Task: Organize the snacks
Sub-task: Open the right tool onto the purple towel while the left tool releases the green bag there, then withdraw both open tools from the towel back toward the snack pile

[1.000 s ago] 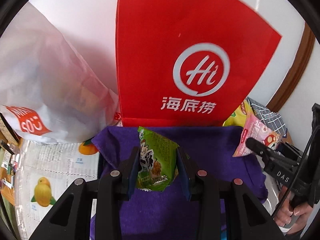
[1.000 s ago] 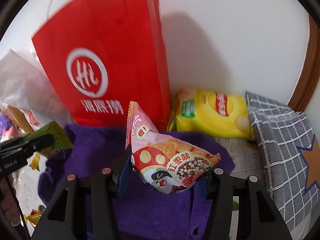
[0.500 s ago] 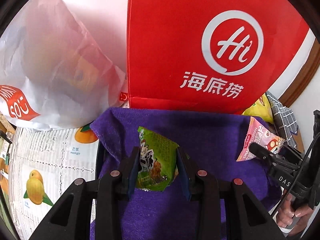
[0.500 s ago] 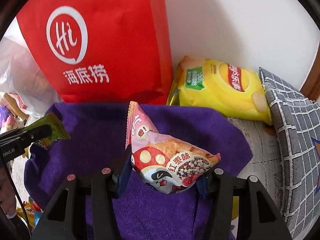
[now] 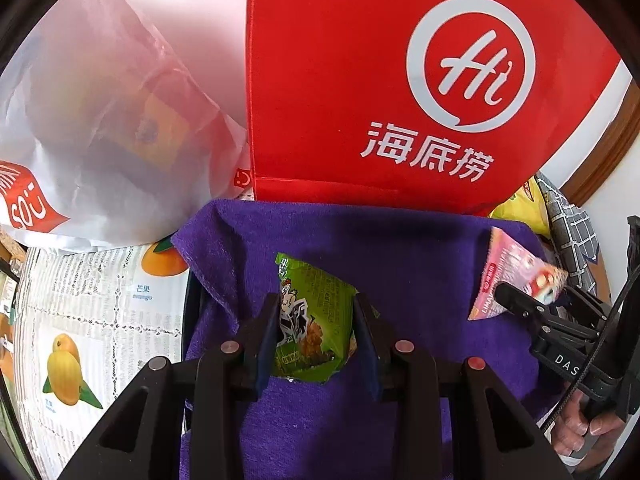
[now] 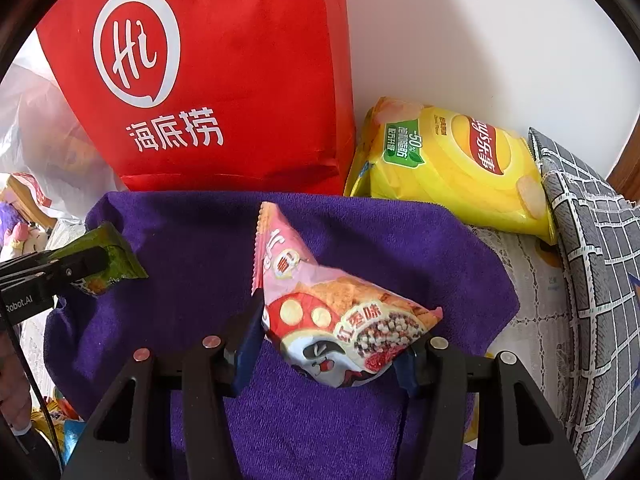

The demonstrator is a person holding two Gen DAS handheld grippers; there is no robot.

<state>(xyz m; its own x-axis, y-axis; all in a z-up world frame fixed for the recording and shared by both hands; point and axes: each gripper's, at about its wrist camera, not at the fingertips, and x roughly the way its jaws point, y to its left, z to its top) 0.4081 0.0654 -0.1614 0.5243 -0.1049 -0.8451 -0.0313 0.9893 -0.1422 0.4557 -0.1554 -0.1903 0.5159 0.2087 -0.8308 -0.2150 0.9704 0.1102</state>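
Note:
My left gripper (image 5: 316, 332) is shut on a small green snack packet (image 5: 316, 320) and holds it above a purple towel (image 5: 400, 248). My right gripper (image 6: 332, 340) is shut on a pink snack packet (image 6: 340, 320) above the same towel (image 6: 192, 248). Each gripper shows in the other's view: the right gripper with the pink packet (image 5: 512, 272) at the right edge of the left wrist view, the left gripper with the green packet (image 6: 108, 260) at the left edge of the right wrist view.
A red paper bag (image 5: 400, 80) with a white logo stands against the wall behind the towel. A white plastic bag (image 5: 100, 128) sits to its left. A yellow chip bag (image 6: 452, 168) and a grey checked cloth (image 6: 592, 240) lie to the right. A fruit-print table cover (image 5: 88, 320) shows at left.
Both grippers have tilted down and come closer to the towel and red bag, each still holding its packet.

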